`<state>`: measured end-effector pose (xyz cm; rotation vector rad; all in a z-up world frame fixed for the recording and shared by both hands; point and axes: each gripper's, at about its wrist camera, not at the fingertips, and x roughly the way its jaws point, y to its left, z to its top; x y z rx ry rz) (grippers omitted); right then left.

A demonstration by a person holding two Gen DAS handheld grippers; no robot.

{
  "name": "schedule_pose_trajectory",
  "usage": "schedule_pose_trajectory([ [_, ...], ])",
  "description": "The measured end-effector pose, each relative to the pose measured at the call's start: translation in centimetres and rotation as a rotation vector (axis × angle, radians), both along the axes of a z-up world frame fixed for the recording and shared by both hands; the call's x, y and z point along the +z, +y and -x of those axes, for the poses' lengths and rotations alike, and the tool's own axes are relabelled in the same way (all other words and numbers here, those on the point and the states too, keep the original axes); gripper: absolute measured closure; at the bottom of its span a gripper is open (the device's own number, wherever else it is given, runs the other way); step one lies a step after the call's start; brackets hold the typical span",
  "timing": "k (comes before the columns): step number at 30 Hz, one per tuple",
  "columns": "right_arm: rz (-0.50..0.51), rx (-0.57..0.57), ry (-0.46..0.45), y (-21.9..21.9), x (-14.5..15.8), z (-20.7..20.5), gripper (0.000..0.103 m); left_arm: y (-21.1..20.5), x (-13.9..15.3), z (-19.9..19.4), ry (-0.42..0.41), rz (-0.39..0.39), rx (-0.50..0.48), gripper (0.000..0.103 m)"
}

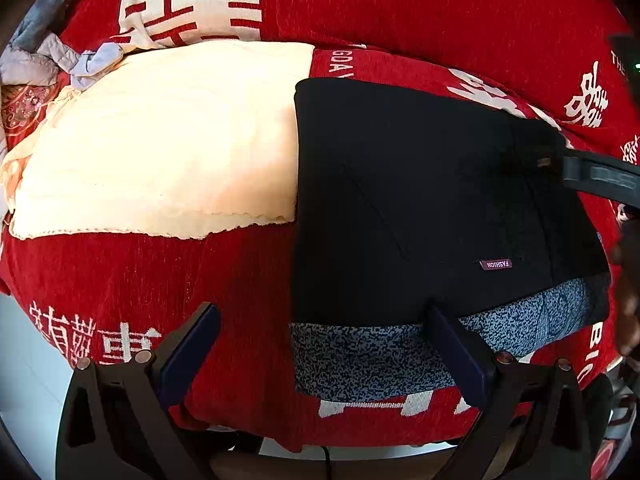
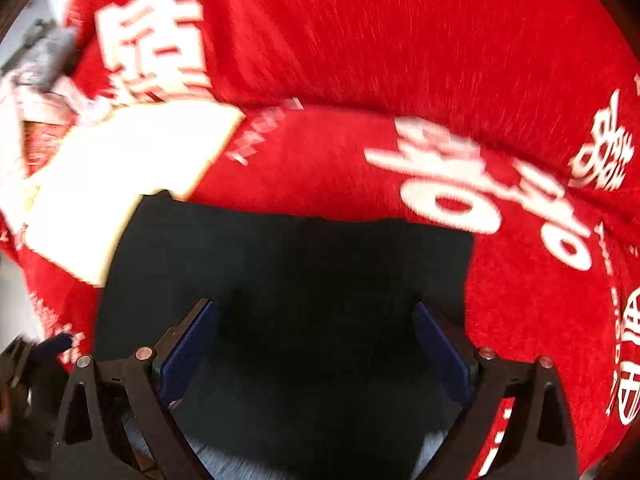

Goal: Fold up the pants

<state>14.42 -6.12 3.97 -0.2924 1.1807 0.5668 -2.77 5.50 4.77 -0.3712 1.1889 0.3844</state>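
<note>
The black pants [image 1: 420, 196] lie folded into a rectangle on the red sofa cover, with a small "FASHION" label [image 1: 496, 264] and a speckled grey-blue inner lining [image 1: 360, 356] showing along the near edge. My left gripper [image 1: 320, 316] is open and empty, just above the near edge of the pants. My right gripper [image 2: 314, 312] is open and empty, hovering over the dark pants [image 2: 288, 264]; this view is motion-blurred. The right gripper's black body [image 1: 600, 178] shows at the right edge of the left wrist view, over the pants.
A cream quilted pad [image 1: 160, 140] lies left of the pants, touching their left edge. Grey crumpled clothes [image 1: 52, 52] sit at the far left. The red cover [image 1: 460, 12] with white characters drapes the sofa seat and backrest. The sofa's front edge is near the grippers.
</note>
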Motion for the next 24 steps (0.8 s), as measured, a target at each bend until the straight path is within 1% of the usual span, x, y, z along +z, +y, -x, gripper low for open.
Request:
schedule_pose_trajectory([
  [2, 0.018, 0.018, -0.024, 0.2, -0.6, 0.2, 0.0, -0.1, -0.1, -0.1, 0.001, -0.006, -0.003, 0.0],
  [4, 0.045, 0.026, -0.038, 0.1, 0.0, 0.9, 0.0, -0.2, 0.1, 0.0, 0.005, -0.011, -0.006, 0.0],
  [5, 0.04, 0.018, -0.051, -0.3, 0.7, 1.6, 0.0, -0.1, 0.5, 0.1, 0.007, -0.01, 0.001, 0.0],
  [8, -0.051, 0.016, -0.102, -2.8, 3.3, 5.7, 0.0, 0.1, 2.4, 1.0, -0.038, 0.018, 0.016, 0.0],
  [10, -0.086, 0.007, -0.124, -4.4, 4.0, 8.2, 0.0, 0.2, 3.0, 0.9, -0.049, 0.021, 0.018, 0.0],
  [12, -0.121, -0.001, -0.094, -5.7, 3.5, 10.1, 0.0, 0.3, 2.3, 0.3, -0.012, 0.027, 0.03, 0.0],
  [13, -0.125, -0.008, -0.075, -6.2, 3.0, 10.7, 0.0, 0.4, 1.3, -0.1, 0.025, 0.029, 0.042, 0.0],
  [14, -0.128, -0.01, -0.064, -6.5, 2.4, 11.1, 0.0, 0.5, -0.1, -0.5, 0.069, 0.047, 0.056, 0.0],
  [15, -0.126, -0.007, -0.056, -6.7, 1.8, 11.3, 0.0, 0.6, -0.9, -0.6, 0.069, 0.081, 0.063, 0.0],
  [16, -0.11, -0.007, -0.056, -6.6, 1.1, 11.2, 0.0, 0.7, -1.1, -0.6, 0.062, 0.1, 0.069, 0.0],
  [17, -0.086, -0.006, -0.052, -6.6, 0.5, 11.1, 0.0, 0.6, -1.0, -0.6, 0.06, 0.101, 0.072, 0.0],
  [19, -0.051, -0.013, -0.049, -6.8, 0.3, 11.1, 0.0, 0.7, 0.2, -0.7, 0.033, 0.087, 0.049, 0.0],
  [21, -0.102, -0.031, -0.042, -7.4, 1.0, 11.1, 0.0, 1.8, 2.0, -1.1, -0.019, 0.076, 0.056, 0.0],
  [22, -0.121, -0.035, -0.049, -7.6, 1.4, 11.2, 0.0, 3.0, 2.9, -1.7, -0.041, 0.074, 0.089, 0.0],
  [24, -0.113, -0.036, -0.065, -7.5, 1.7, 11.3, 0.0, 5.1, 3.3, -3.0, -0.055, 0.076, 0.139, 0.0],
])
